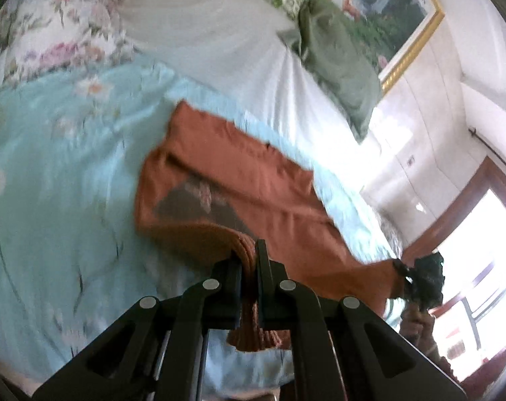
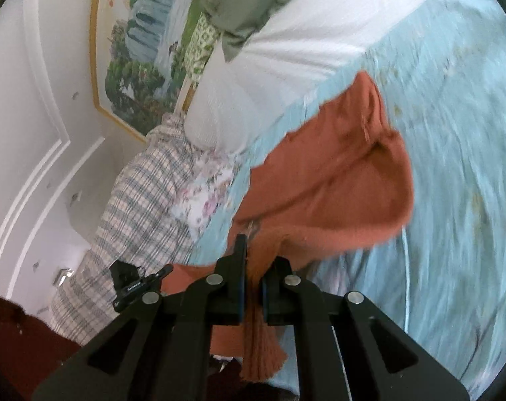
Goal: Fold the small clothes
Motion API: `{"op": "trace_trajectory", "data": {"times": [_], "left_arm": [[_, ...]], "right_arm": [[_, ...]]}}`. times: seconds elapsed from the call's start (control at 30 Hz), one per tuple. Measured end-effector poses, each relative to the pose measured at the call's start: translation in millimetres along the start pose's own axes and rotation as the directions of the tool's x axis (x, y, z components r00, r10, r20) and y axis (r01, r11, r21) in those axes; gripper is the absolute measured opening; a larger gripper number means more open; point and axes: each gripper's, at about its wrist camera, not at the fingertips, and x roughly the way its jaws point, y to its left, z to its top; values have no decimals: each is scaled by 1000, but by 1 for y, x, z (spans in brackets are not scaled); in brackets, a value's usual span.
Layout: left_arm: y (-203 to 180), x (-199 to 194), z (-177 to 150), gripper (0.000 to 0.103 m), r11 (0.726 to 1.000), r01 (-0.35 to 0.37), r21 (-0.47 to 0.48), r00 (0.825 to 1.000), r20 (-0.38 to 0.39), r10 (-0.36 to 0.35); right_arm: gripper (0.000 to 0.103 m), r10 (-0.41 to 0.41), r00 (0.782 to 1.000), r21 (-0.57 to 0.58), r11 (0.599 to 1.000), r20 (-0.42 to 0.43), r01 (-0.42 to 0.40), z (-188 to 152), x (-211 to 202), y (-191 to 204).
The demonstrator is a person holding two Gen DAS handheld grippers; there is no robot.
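Observation:
A small rust-orange garment (image 1: pixel 239 183) with a dark printed patch lies partly on the light blue bedspread (image 1: pixel 59 153). My left gripper (image 1: pixel 248 260) is shut on a ribbed edge of it, and cloth hangs down between the fingers. In the right wrist view the same orange garment (image 2: pixel 336 180) is lifted and bunched. My right gripper (image 2: pixel 253 254) is shut on another ribbed edge. The right gripper (image 1: pixel 420 280) also shows at the far right of the left wrist view, holding the garment's other end. Both views are motion-blurred.
A green pillow (image 1: pixel 340 63) and a white sheet (image 1: pixel 226 40) lie at the head of the bed. A floral quilt (image 1: pixel 45 30) lies at upper left. A gold-framed painting (image 2: pixel 136 43) hangs on the wall. Plaid cloth (image 2: pixel 136 200) hangs at the bed's edge.

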Motion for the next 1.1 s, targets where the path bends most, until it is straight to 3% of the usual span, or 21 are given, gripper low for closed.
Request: {"op": "trace_trajectory", "data": {"times": [0.27, 0.53, 0.77, 0.97, 1.1], "left_arm": [[-2, 33, 64, 5, 998, -64, 25, 993, 98, 62], [7, 96, 137, 5, 987, -160, 8, 976, 153, 156], [32, 165, 178, 5, 974, -225, -24, 969, 103, 227], [57, 222, 195, 5, 955, -296, -4, 955, 36, 296], [80, 260, 192, 5, 932, -363, 1, 931, -36, 363]], "right_arm": [[8, -103, 993, -37, 994, 58, 106, 65, 36, -11], [8, -198, 978, -8, 980, 69, 199, 137, 86, -41], [8, -297, 954, -24, 954, 35, 298, 183, 136, -70], [8, -361, 932, 22, 932, -37, 362, 191, 173, -113], [8, -446, 888, 37, 891, -112, 452, 185, 192, -136]]}}
